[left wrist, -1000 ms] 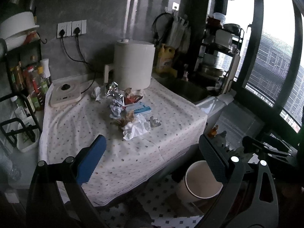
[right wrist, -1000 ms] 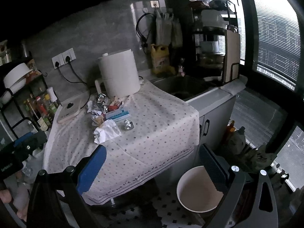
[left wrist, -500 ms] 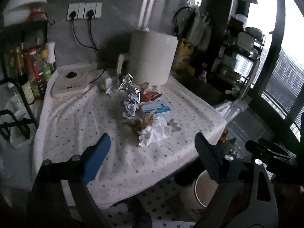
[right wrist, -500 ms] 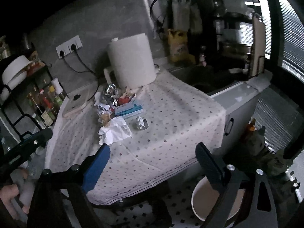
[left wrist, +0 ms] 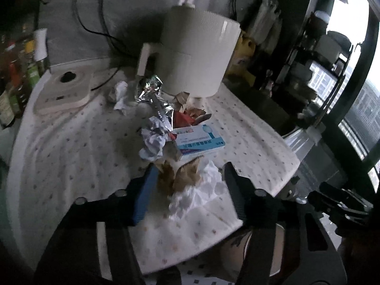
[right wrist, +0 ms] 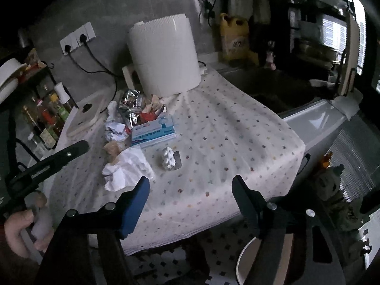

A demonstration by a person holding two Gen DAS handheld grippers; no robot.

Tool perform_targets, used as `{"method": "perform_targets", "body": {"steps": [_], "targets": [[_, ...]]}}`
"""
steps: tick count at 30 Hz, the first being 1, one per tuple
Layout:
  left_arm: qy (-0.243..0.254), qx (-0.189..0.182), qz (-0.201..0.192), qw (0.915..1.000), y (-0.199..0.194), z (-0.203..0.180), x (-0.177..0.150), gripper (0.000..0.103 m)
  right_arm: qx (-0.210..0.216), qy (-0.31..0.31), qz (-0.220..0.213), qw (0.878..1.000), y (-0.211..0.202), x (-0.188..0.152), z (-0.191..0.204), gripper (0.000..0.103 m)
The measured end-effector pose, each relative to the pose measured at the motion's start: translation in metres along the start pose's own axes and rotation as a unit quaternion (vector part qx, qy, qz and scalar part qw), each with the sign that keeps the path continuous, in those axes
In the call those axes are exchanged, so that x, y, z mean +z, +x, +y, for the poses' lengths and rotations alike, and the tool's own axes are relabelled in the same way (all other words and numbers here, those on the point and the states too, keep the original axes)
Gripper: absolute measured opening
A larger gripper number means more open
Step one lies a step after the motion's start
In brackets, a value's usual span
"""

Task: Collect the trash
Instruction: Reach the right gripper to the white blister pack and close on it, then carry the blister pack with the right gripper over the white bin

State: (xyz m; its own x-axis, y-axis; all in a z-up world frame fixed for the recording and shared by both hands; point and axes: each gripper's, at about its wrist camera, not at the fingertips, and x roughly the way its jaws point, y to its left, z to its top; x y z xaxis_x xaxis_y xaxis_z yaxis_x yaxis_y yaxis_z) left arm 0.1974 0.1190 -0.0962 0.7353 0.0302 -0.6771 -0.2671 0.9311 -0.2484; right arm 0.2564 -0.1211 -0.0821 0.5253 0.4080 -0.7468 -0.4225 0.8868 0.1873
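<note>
A pile of trash lies on the dotted tablecloth: a crumpled white tissue, brown paper scraps, a blue-and-white carton, a crumpled paper ball, silver foil and a small white wad. My left gripper is open, its fingers on either side of the brown scraps and tissue. My right gripper is open and empty above the table's front edge. A white bin stands on the floor below.
A tall white appliance stands behind the pile. A flat white device lies at the back left, with bottles beside it. A sink and a dish rack are to the right.
Both grippers have moved forward to the table. My left gripper has come down over the pile and now straddles the brown scraps and tissue. The bin has dropped out of the left view.
</note>
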Motion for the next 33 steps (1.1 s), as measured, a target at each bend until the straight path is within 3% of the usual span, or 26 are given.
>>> {"method": "perform_targets", "body": {"steps": [2, 6, 8, 11, 18, 24, 27, 29, 30, 33], "targets": [[-0.003, -0.004, 0.014, 0.9999, 0.018, 0.001, 0.004, 0.042, 0.002, 0.001, 0.006, 1.000, 0.011, 0.005, -0.002, 0.069], [-0.010, -0.016, 0.047, 0.9987, 0.050, 0.003, 0.008, 0.038, 0.006, 0.001, 0.019, 1.000, 0.034, 0.015, -0.005, 0.068], [-0.013, -0.014, 0.060, 0.9980, 0.062, 0.006, 0.008, 0.017, 0.013, -0.003, 0.027, 1.000, 0.047, 0.019, -0.004, 0.066], [-0.018, -0.012, 0.053, 0.9983, 0.065, 0.011, 0.011, 0.006, 0.021, -0.009, 0.041, 0.999, 0.067, 0.021, 0.000, 0.064], [-0.035, 0.015, 0.016, 0.9992, 0.044, 0.038, 0.027, 0.005, 0.044, -0.028, 0.074, 0.996, 0.115, 0.024, 0.017, 0.055], [-0.056, 0.018, -0.001, 0.9983, 0.033, 0.061, 0.037, 0.005, 0.046, -0.042, 0.089, 0.994, 0.145, 0.026, 0.030, 0.055], [-0.059, 0.030, 0.008, 0.9978, 0.037, 0.073, 0.035, 0.005, 0.043, -0.055, 0.096, 0.993, 0.159, 0.024, 0.037, 0.052], [-0.059, 0.036, 0.041, 0.9967, 0.049, 0.083, 0.028, 0.005, 0.040, -0.064, 0.108, 0.991, 0.168, 0.022, 0.042, 0.037], [-0.062, 0.041, 0.050, 0.9960, 0.052, 0.087, 0.024, 0.005, 0.037, -0.067, 0.102, 0.992, 0.168, 0.022, 0.042, 0.034], [-0.069, 0.041, 0.060, 0.9950, 0.057, 0.096, 0.012, 0.005, 0.048, -0.068, 0.094, 0.992, 0.166, 0.023, 0.044, 0.033]]}}
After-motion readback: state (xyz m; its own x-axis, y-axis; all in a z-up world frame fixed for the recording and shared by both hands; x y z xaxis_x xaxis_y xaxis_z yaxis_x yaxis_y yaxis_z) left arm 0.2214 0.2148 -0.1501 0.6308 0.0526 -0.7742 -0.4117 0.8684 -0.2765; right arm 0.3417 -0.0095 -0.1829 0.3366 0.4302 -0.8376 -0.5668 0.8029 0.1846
